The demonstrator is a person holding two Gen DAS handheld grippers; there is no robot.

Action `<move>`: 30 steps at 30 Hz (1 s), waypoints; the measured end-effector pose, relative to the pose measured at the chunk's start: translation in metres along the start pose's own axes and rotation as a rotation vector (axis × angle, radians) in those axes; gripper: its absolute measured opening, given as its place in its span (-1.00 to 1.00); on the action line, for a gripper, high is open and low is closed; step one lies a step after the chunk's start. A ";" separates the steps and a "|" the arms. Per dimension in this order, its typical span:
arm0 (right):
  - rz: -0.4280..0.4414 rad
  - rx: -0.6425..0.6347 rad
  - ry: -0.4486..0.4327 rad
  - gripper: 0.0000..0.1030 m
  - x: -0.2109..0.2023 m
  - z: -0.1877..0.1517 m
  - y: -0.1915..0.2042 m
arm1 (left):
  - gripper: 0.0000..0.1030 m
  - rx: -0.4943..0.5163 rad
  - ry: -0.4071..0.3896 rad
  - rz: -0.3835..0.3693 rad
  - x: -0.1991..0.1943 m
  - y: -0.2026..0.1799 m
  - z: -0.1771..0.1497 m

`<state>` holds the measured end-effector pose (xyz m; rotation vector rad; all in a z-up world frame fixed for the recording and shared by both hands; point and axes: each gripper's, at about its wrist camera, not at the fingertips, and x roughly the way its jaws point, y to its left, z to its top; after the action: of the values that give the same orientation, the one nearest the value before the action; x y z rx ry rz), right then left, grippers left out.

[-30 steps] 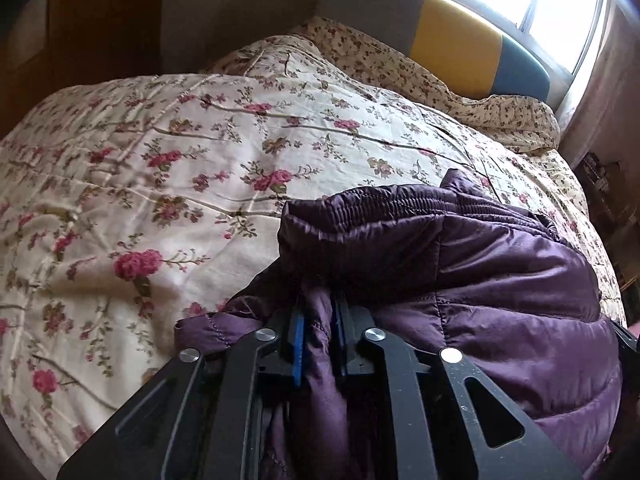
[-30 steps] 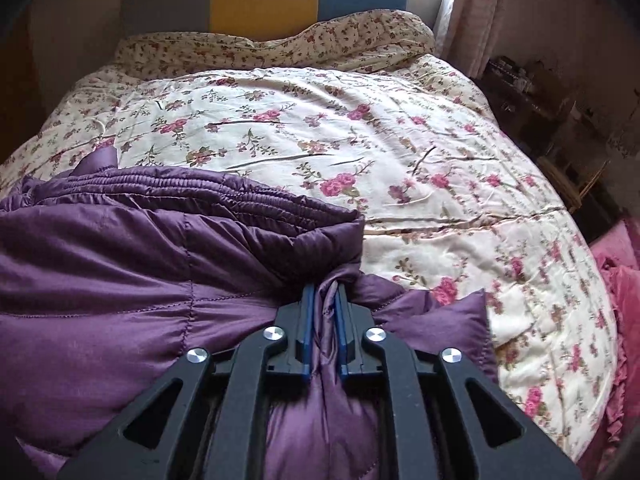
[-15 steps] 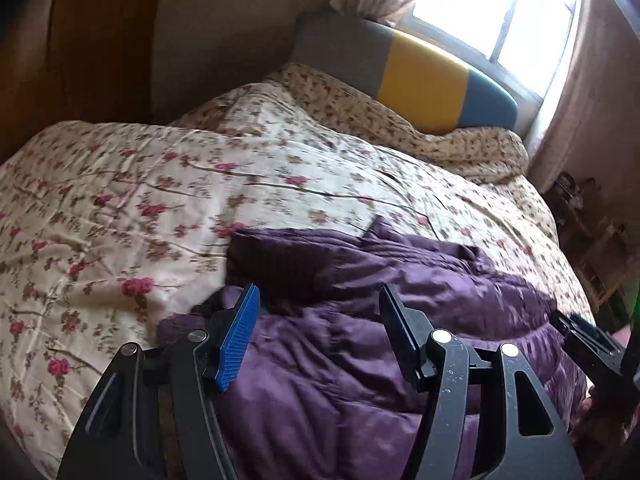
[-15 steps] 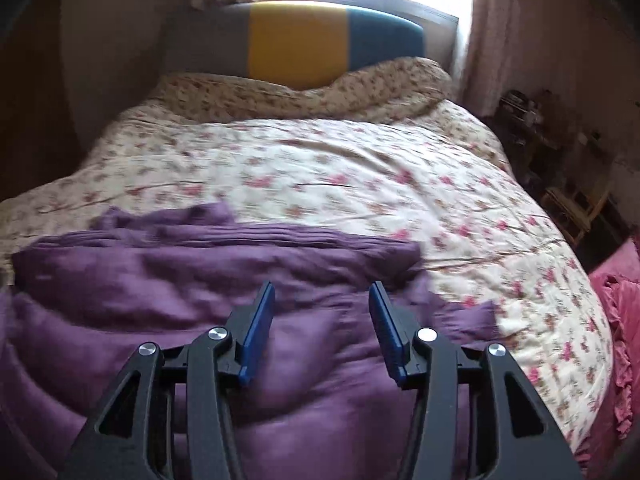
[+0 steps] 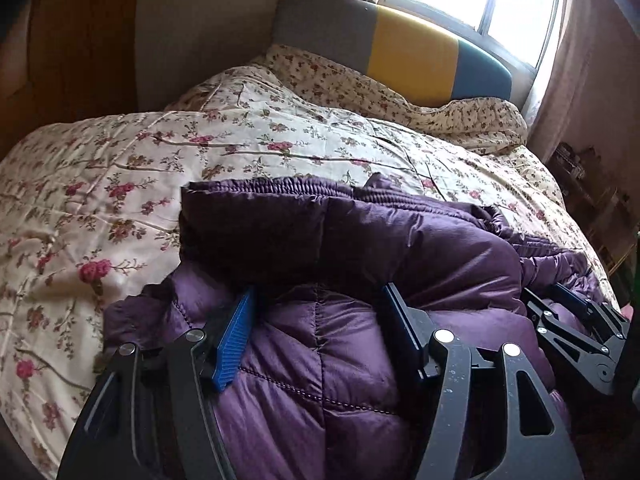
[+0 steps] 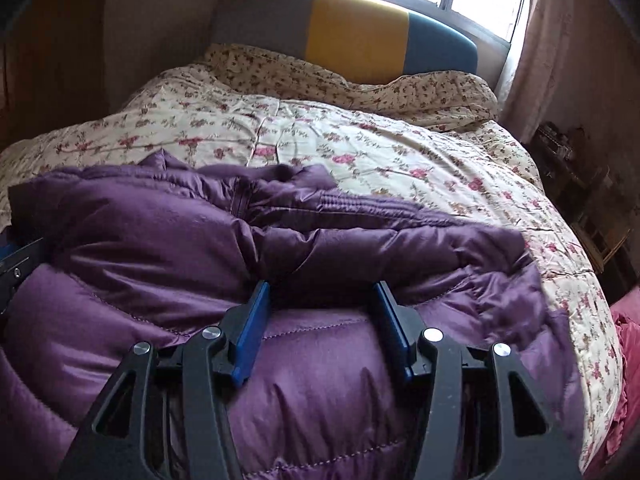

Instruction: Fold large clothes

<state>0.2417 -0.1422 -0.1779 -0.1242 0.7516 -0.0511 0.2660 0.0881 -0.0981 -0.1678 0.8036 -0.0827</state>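
Note:
A purple puffer jacket (image 5: 400,248) lies folded over itself on the near part of the floral quilt (image 5: 120,184). Its elastic hem runs along the far edge of the fold. My left gripper (image 5: 318,292) hovers open over the jacket's left part, its blue pads clear of the fabric. In the right wrist view the jacket (image 6: 160,232) fills the lower half, and my right gripper (image 6: 321,285) stands open above its right part, holding nothing. The right gripper (image 5: 576,312) also shows at the right edge of the left wrist view.
The quilt (image 6: 360,140) covers the bed up to a grey, yellow and blue headboard (image 6: 352,28) below a bright window. A dark cluttered shelf (image 6: 560,148) stands right of the bed. Pink cloth (image 6: 628,360) hangs at the bed's near right corner.
Both grippers were shut on pinched folds of the jacket; both have let go and opened. They have drawn back towards me, and the jacket now lies loose on the quilt.

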 end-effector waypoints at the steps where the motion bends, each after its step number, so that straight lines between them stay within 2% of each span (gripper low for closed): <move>1: 0.005 0.003 0.002 0.02 0.003 -0.001 0.000 | 0.23 -0.003 0.001 -0.005 0.003 0.001 -0.001; 6: 0.046 0.032 0.026 0.03 0.017 -0.002 -0.005 | 0.24 -0.016 -0.002 -0.008 0.010 0.002 -0.006; 14: 0.052 0.035 0.030 0.03 0.019 -0.003 -0.005 | 0.24 -0.014 0.001 0.006 0.010 -0.001 -0.006; 17: 0.051 0.033 0.030 0.03 0.019 -0.003 -0.005 | 0.29 -0.011 -0.001 0.010 0.008 -0.002 -0.004; 21: 0.047 0.030 0.030 0.03 0.018 -0.003 -0.005 | 0.47 0.014 -0.026 0.026 -0.004 -0.008 -0.004; 30: 0.043 0.027 0.030 0.03 0.018 -0.003 -0.005 | 0.47 0.029 -0.069 0.025 -0.042 -0.009 -0.014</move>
<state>0.2527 -0.1488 -0.1914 -0.0818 0.7827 -0.0217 0.2265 0.0836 -0.0761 -0.1331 0.7351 -0.0647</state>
